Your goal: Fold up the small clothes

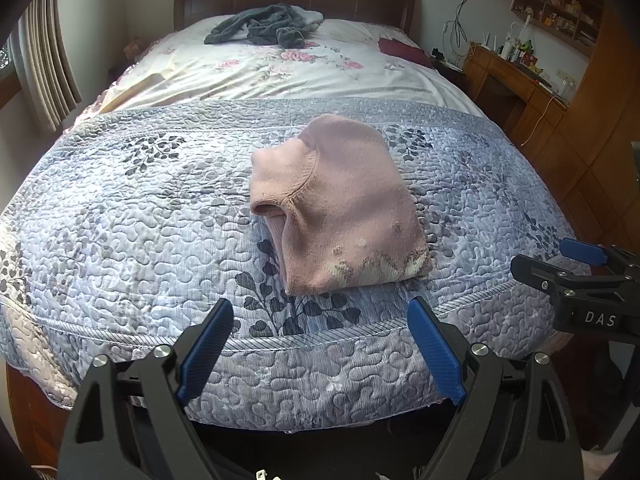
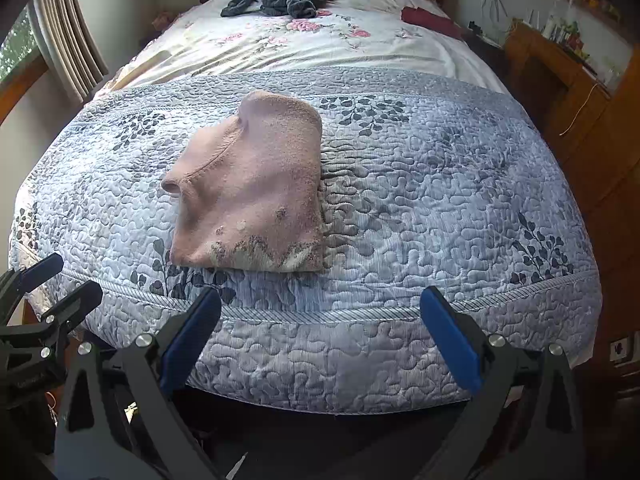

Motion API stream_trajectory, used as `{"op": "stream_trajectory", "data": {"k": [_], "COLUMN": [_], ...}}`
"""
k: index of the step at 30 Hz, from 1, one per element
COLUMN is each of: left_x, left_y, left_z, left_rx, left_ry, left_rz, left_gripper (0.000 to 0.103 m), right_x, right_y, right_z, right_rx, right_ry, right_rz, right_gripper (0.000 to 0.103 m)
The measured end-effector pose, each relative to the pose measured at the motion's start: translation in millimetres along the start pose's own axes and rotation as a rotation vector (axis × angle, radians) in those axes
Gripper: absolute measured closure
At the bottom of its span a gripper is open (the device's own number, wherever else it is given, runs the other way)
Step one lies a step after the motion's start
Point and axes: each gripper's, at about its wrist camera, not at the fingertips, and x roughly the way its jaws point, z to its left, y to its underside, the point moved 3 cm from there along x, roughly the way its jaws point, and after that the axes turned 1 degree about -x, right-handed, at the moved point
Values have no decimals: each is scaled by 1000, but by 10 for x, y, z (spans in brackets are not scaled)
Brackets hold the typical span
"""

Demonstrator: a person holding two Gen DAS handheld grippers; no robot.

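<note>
A small pink knit garment (image 1: 340,204) lies folded into a compact bundle on the blue-grey quilted bedspread (image 1: 140,208), with a pale pattern along its near hem. The right wrist view has the same garment (image 2: 252,192) left of centre. My left gripper (image 1: 320,316) hangs open just off the bed's foot edge, a short way in front of the garment, holding nothing. My right gripper (image 2: 320,304) is open too, off the foot edge and to the right of the garment, empty. Each gripper shows at the side of the other's view: the right one (image 1: 568,264), the left one (image 2: 64,276).
A dark grey heap of clothes (image 1: 260,28) lies near the wooden headboard on the floral sheet (image 1: 280,72). A dark red cloth (image 1: 404,50) sits at the far right of the bed. A wooden desk (image 1: 516,84) and cabinets stand on the right, curtains (image 1: 44,64) on the left.
</note>
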Motion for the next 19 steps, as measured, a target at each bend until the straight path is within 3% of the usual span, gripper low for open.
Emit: {"op": "stream_trajectory", "data": {"k": [19], "left_x": [13], "left_y": [-22], "left_z": [-19], "left_rx": [7], "left_ry": [-3], "left_rz": [-2], "left_gripper": [14], "right_x": [54], "right_y": [-3], "right_z": [-69], "right_rx": [30], "right_ry": [-9], "right_rz": [25], "right_gripper": [4]}}
